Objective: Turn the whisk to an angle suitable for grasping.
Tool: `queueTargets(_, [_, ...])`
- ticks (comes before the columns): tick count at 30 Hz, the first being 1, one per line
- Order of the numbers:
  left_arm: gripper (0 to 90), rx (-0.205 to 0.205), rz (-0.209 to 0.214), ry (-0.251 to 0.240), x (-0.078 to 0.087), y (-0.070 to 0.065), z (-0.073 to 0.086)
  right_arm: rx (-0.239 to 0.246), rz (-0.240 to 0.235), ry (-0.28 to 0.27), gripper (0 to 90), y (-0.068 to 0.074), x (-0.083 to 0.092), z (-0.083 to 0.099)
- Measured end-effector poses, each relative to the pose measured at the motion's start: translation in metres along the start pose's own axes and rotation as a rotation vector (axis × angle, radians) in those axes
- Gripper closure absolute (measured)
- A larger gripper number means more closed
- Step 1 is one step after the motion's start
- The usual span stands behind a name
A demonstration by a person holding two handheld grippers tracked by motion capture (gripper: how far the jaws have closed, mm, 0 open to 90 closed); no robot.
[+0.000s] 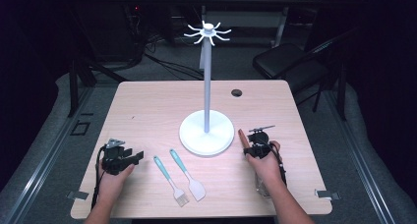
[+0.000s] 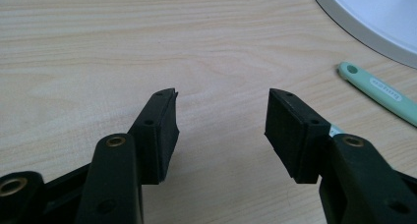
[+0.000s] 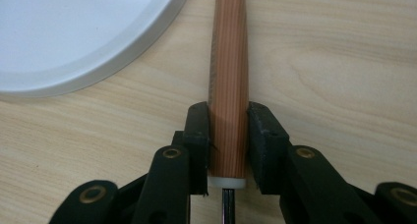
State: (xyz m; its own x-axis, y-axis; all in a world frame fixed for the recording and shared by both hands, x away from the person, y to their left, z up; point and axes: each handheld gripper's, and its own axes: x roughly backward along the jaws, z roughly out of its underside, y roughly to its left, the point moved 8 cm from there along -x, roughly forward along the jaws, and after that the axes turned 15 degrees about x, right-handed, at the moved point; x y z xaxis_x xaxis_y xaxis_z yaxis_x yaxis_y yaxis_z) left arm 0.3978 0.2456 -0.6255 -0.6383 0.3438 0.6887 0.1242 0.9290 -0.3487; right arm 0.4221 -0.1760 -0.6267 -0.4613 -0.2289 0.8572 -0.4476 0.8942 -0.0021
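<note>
Right gripper (image 3: 227, 145): its 2 jaws pinch a wooden handle (image 3: 229, 71), pads flat on both long sides.
Handle: runs straight ahead from between the jaws, low over the tabletop (image 3: 334, 62); a white collar and dark metal shank sit at the jaw roots. Probably gripped near that end so the far tip stays free for hanging.
Left gripper (image 2: 220, 123): jaws spread wide, nothing between them, bare wood under the gap.
Brush (image 1: 170, 178) and spatula (image 1: 188, 174): both teal-handled, side by side to the right of the left jaws, likely waiting their turn.
Stand (image 1: 207, 131): white round base just left of the right jaws, tall post, hooks on top.
Room: dark, with a chair (image 1: 282, 59) and cables beyond the tabletop.
</note>
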Motion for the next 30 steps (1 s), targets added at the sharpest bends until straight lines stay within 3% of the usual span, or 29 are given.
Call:
queueTargets(4, [45.9, 0.001, 0.004, -0.003, 0.000, -0.002, 0.000, -0.031, -0.026, 0.001, 72.7, -0.004, 0.001, 0.002])
queueTargets(15, [46.2, -0.002, 0.002, 0.001, 0.000, -0.001, 0.000, -0.030, -0.046, 0.001, 72.8, -0.004, 0.003, 0.002])
queueTargets(22, [46.6, 0.001, 0.012, 0.008, 0.002, -0.002, 0.000, -0.039, -0.067, -0.056, 72.9, -0.004, 0.013, -0.003])
queueTargets(30, [46.8, 0.003, 0.016, -0.009, 0.003, -0.003, -0.001, 0.000, -0.094, -0.115, 73.0, 0.001, 0.035, -0.010])
